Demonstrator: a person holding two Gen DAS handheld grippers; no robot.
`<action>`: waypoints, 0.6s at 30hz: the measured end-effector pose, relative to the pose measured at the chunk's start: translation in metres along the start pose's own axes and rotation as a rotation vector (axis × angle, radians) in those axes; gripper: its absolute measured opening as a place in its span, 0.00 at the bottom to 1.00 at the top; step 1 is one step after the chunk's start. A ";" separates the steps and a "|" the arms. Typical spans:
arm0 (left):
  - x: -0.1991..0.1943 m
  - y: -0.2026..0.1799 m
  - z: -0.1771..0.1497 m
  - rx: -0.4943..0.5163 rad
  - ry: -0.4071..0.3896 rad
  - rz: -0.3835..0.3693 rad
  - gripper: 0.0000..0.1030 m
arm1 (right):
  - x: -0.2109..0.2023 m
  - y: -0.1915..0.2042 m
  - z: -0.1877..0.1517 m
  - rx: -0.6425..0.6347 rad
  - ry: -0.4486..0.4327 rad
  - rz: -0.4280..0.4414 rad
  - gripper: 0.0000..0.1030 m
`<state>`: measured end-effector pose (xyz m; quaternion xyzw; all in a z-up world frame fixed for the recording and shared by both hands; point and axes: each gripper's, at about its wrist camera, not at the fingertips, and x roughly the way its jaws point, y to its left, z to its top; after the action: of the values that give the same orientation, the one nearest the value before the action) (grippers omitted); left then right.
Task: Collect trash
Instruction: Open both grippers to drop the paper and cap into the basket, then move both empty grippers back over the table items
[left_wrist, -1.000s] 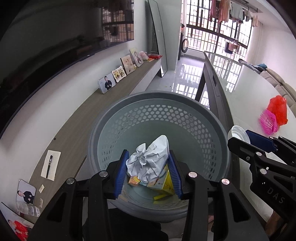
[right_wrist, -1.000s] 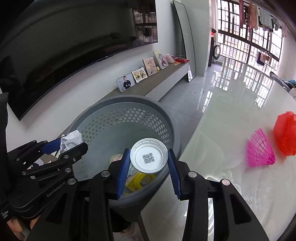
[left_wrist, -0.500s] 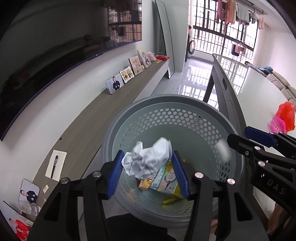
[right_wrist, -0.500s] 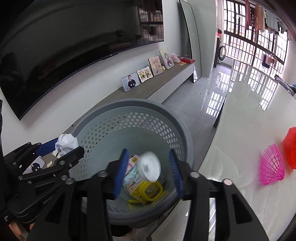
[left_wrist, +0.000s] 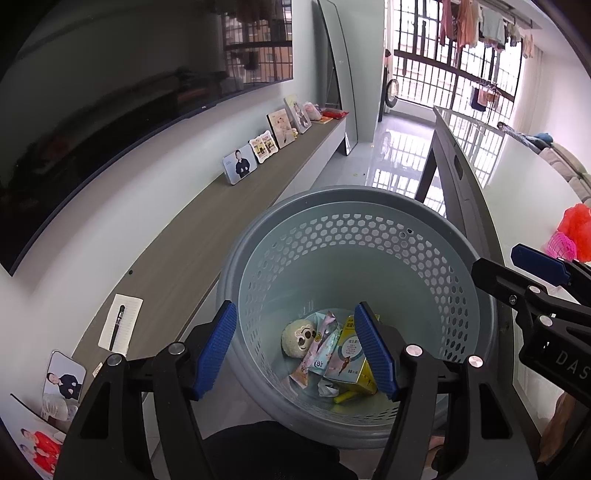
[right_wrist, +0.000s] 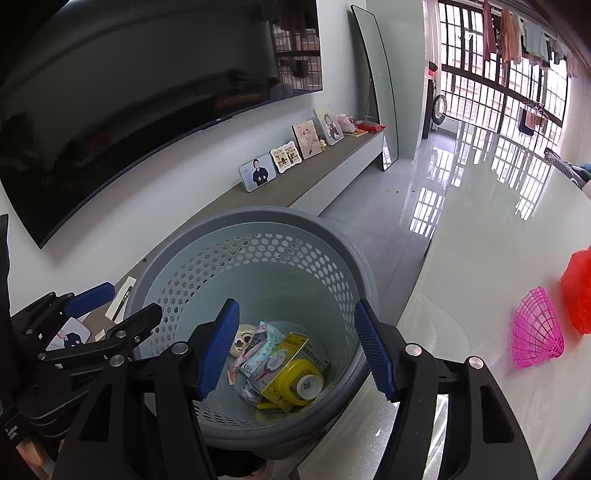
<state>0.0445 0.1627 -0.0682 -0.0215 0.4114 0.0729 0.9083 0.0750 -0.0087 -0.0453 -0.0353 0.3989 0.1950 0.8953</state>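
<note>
A grey perforated basket (left_wrist: 351, 236) (right_wrist: 258, 240) stands below both grippers. On its bottom lie trash items: a yellow carton (left_wrist: 354, 354) (right_wrist: 284, 362), pastel wrappers (left_wrist: 317, 350) (right_wrist: 258, 347), a round beige face-printed piece (left_wrist: 297, 338) and a small white cup with a QR label (right_wrist: 308, 386). My left gripper (left_wrist: 299, 350) is open and empty above the basket's near side. My right gripper (right_wrist: 295, 350) is open and empty above the basket too; it shows at the right in the left wrist view (left_wrist: 532, 273).
A glossy white table (right_wrist: 498, 258) lies to the right with a pink net basket (right_wrist: 537, 328) and a red bag (right_wrist: 580, 288). A long low shelf (left_wrist: 207, 236) with photo frames, paper and a pen runs along the left wall under a large TV.
Both grippers opened. The crumpled white paper left my left gripper and the white cup left my right gripper; the cup now lies in the basket.
</note>
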 end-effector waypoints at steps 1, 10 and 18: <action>-0.001 0.000 0.000 -0.001 -0.002 0.004 0.67 | -0.001 -0.001 0.000 0.005 -0.002 0.001 0.60; -0.022 -0.018 0.004 0.014 -0.044 0.032 0.74 | -0.029 -0.016 -0.012 0.042 -0.052 -0.034 0.66; -0.048 -0.066 0.008 0.055 -0.097 -0.025 0.80 | -0.070 -0.058 -0.030 0.090 -0.089 -0.178 0.70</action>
<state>0.0294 0.0925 -0.0285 0.0017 0.3686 0.0511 0.9282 0.0338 -0.0914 -0.0197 -0.0218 0.3622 0.0978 0.9267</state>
